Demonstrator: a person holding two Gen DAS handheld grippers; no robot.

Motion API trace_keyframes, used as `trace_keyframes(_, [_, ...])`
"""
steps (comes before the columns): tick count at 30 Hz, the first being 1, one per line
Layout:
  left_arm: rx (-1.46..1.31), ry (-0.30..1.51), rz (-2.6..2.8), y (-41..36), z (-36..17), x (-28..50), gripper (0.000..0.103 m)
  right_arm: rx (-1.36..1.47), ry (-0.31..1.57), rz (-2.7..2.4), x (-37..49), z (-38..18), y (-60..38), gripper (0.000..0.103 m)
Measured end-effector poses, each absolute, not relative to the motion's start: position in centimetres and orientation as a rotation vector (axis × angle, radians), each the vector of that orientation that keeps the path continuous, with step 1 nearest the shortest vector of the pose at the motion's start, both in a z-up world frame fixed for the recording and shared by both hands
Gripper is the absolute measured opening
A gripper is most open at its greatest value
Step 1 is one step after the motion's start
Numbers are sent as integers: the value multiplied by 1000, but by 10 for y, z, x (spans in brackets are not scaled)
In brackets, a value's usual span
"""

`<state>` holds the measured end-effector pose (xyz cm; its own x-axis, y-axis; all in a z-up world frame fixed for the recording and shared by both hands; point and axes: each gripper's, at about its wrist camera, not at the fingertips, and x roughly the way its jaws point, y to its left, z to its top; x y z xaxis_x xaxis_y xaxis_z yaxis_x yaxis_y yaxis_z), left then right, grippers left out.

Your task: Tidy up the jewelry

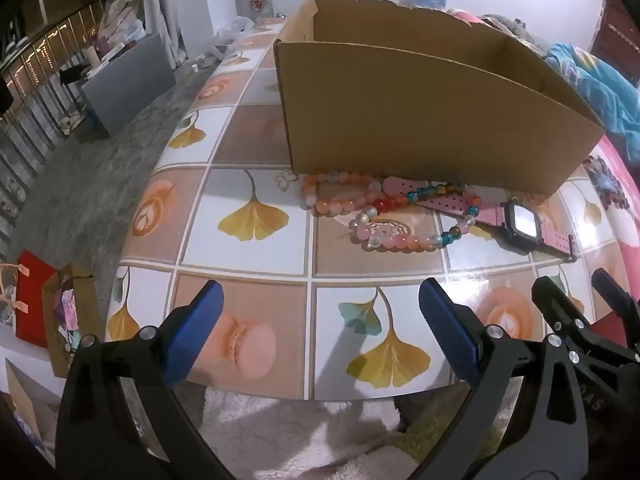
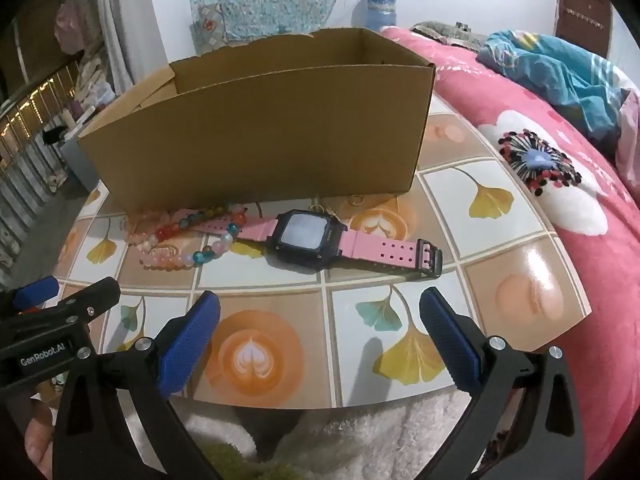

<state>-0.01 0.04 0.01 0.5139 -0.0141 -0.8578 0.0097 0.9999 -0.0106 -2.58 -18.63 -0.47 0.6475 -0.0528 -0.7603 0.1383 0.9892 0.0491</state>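
Observation:
An open cardboard box [image 1: 420, 120] [image 2: 260, 132] stands on the patterned table. In front of it lie two bead bracelets, one orange-pink [image 1: 340, 194] [image 2: 140, 236], one with mixed coloured beads [image 1: 404, 236] [image 2: 188, 258], and a pink-strapped watch with a black case [image 1: 524, 224] [image 2: 308, 240]. A thin gold chain [image 2: 330, 210] peeks out behind the watch. My left gripper [image 1: 320, 312] is open and empty over the table's near edge. My right gripper [image 2: 320, 320] is open and empty, short of the watch.
The table [image 1: 248, 264] [image 2: 516, 256] ends just under both grippers, with white fluffy rug [image 2: 400, 440] below. A pink flowered blanket [image 2: 560, 200] lies to the right. Gift bags [image 1: 52, 304] stand on the floor at left. A grey box [image 1: 128, 80] sits far left.

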Motion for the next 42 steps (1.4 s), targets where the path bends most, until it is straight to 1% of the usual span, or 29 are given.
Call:
trace_keyframes(8, [-2, 1026, -11, 10, 0, -2, 95, 127, 913, -91, -25, -16, -189, 98])
trace_keyframes(10, [2, 1027, -3, 4, -1, -1, 95, 121, 912, -89, -21, -4, -188, 98])
trace_keyframes(13, [0, 1028, -3, 6, -2, -2, 95, 112, 915, -84, -18, -3, -189, 98])
trace_keyframes(17, [-5, 1028, 8, 5, 0, 0, 95, 112, 912, -84, -22, -11, -183, 98])
trace_keyframes(42, [-12, 1014, 20, 8, 1, -1, 95, 115, 925, -82, -21, -11, -180, 97])
